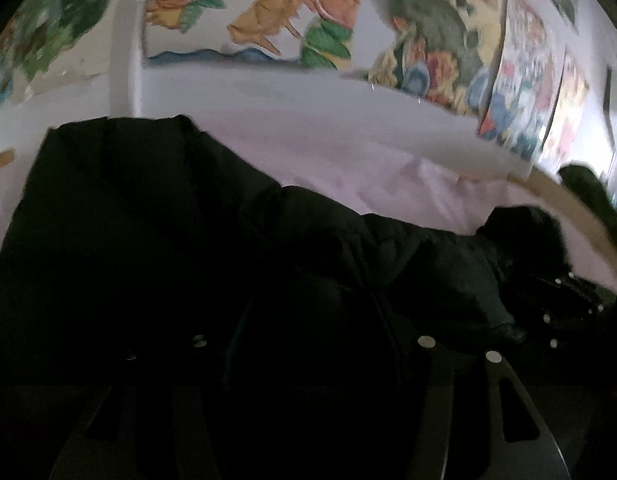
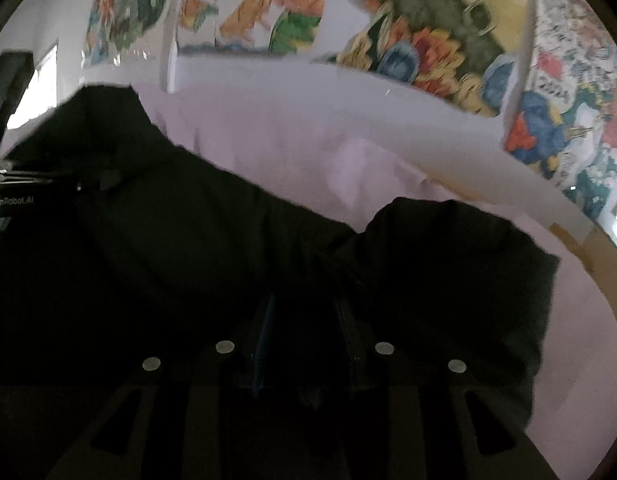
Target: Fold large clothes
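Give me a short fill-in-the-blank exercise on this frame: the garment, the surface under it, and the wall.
1. The large garment being folded is ____ in colour.
2. It lies on a pale ____ sheet.
3. The wall behind is hung with colourful ____.
4. In the right wrist view, the other device at the left edge carries the printed word ____.

Missing words: black; pink; paintings; GenRobot.AI

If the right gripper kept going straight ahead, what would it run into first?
The dark jacket: its fabric fills the space just ahead of the right gripper. Beyond lies the pale pink sheet. Depth is unclear.
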`<state>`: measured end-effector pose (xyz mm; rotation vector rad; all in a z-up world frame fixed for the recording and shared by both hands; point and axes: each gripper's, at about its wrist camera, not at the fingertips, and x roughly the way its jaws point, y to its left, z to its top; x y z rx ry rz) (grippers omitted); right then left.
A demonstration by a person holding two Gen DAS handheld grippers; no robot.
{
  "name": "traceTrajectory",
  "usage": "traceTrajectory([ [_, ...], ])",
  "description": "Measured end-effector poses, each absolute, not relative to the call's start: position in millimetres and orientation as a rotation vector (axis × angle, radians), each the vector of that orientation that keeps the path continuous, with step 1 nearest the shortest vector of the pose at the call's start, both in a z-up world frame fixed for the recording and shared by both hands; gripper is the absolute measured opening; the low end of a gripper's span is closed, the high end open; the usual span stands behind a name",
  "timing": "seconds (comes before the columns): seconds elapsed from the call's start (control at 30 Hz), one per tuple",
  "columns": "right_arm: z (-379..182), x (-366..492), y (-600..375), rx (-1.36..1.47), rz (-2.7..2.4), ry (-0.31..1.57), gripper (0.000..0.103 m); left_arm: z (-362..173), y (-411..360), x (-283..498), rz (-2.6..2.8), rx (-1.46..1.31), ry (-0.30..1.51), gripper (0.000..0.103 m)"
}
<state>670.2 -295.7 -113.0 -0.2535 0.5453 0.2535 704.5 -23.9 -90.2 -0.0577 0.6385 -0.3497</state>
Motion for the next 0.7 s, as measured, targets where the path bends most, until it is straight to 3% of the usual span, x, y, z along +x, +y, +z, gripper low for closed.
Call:
traceTrajectory([
  [0.03,-105,661,-303,-0.22,0.244,0.549,0.056,-85,-21,700,-0.345,-0.072,0.644,0.057],
  [0.1,-95,651,-318,-0.136,0.269,0.584,0.068,-74,-16,686,-0.32,-0.086,0.653,0.063],
  [0.17,-90,639,-327,-0.084,0.275,0.618,0.069,-67,-13,667,-0.299,-0.08,0.661,0.071],
  [0.4,-76,577,-341,-0.063,0.265,0.697,0.073,-49,-8,601,-0.276,-0.081,0.713,0.08],
  [0.47,-67,556,-341,-0.047,0.284,0.7,0.077,-42,-1,581,-0.272,-0.098,0.738,0.089],
  [0.7,-40,471,-332,-0.009,0.335,0.694,0.087,-9,10,491,-0.217,0.006,0.712,0.099],
])
